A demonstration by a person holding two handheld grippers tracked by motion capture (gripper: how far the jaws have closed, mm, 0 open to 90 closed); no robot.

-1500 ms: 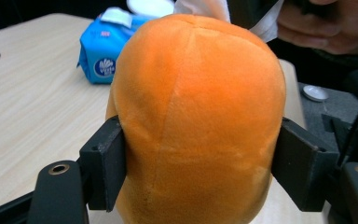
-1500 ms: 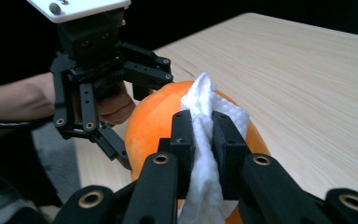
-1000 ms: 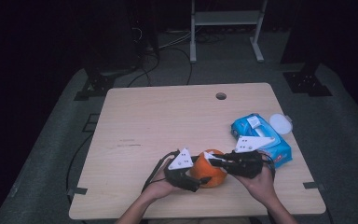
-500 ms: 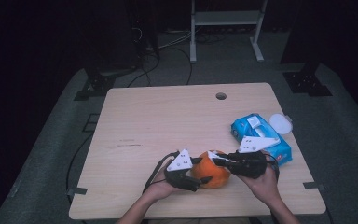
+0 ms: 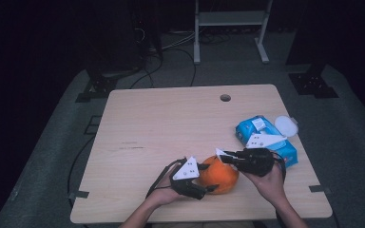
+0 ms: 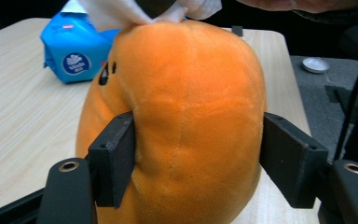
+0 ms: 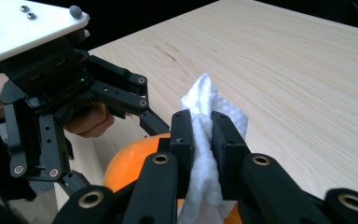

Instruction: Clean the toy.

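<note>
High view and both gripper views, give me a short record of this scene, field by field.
surface: wooden table
left gripper: shut on orange plush toy, jaws pressing its sides
right gripper: shut on white wipe, held at the toy's top
blue wipes pack: on the table's right side
white lid: beside the pack

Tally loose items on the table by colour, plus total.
Orange: 1, round orange plush toy, clamped in the left claw.
Blue: 1, blue wet-wipe pack.
White: 2, white wipe pinched in the right claw, and white round lid.
Total: 4
</note>
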